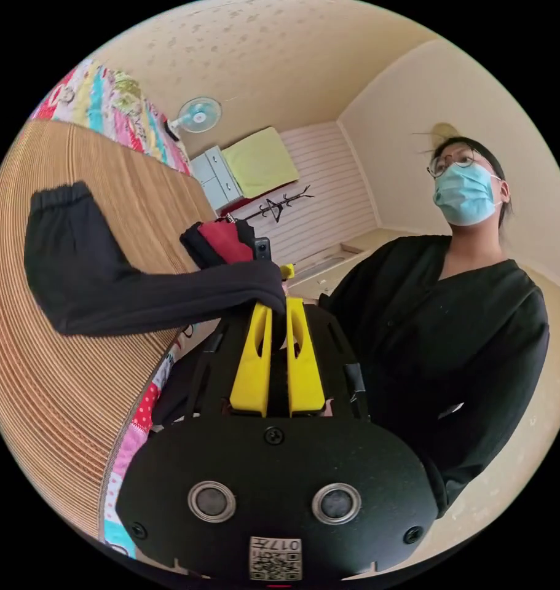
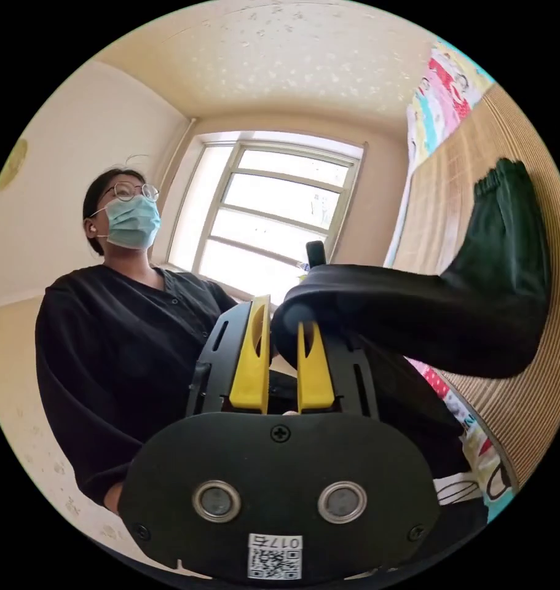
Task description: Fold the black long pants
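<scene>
Mostly one woven bamboo mat (image 1: 58, 381) carries the scene; it lies on one patchwork bedspread (image 1: 107, 104) of many colours, whose border shows past the mat's edge in both views. One pair of black long pants (image 1: 89, 276) is partly on this mat: the end with the gathered elastic hem rests on the mat, well in from its edge, and the rest of the cloth rises off the mat's near edge to the grippers. In the right gripper view the same pants (image 2: 464, 319) hang from the mat toward the camera.

One person (image 1: 452, 344) in a black top stands just beside the bed and shows in both views.

Two grippers are at work. The left gripper (image 1: 278, 310) has its two yellow jaws close together, clamped on a fold of the pants. The right gripper (image 2: 284, 322) has its jaws a little apart with the thick edge of the pants between them; whether both press on the cloth I cannot tell.

Beyond the mat's far edge I count one window (image 2: 273, 209), one drawer cabinet (image 1: 213, 175), one wall fan (image 1: 197, 115) and one folded red and black garment (image 1: 221, 243).
</scene>
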Motion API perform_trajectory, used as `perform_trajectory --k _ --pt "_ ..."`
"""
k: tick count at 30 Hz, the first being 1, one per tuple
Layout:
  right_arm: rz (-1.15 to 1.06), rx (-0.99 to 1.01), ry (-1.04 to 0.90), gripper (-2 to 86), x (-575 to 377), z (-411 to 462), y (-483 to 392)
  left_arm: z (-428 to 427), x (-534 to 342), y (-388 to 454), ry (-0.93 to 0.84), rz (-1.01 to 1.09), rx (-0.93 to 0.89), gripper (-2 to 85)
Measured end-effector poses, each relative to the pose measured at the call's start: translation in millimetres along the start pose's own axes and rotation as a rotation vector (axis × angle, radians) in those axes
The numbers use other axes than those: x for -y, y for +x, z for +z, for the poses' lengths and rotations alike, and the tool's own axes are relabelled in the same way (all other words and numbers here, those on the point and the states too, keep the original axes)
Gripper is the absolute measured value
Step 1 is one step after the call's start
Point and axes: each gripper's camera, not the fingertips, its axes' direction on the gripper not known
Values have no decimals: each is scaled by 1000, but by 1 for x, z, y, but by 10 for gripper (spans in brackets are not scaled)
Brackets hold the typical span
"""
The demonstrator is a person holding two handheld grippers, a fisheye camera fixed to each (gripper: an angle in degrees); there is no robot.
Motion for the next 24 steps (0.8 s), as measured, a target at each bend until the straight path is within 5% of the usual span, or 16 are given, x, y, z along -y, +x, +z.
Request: perform_trajectory --k 7,13,20,24 --pt "-452 148 11 67 77 27 -153 -4 92 195 78 465 97 44" --pt "-571 38 66 56 145 36 -217 -4 166 268 194 446 286 45" --pt "-201 -570 35 0 191 34 -84 10 215 128 32 21 592 45" --pt "-75 -686 44 -2 192 45 3 18 225 28 -104 -114 702 45"
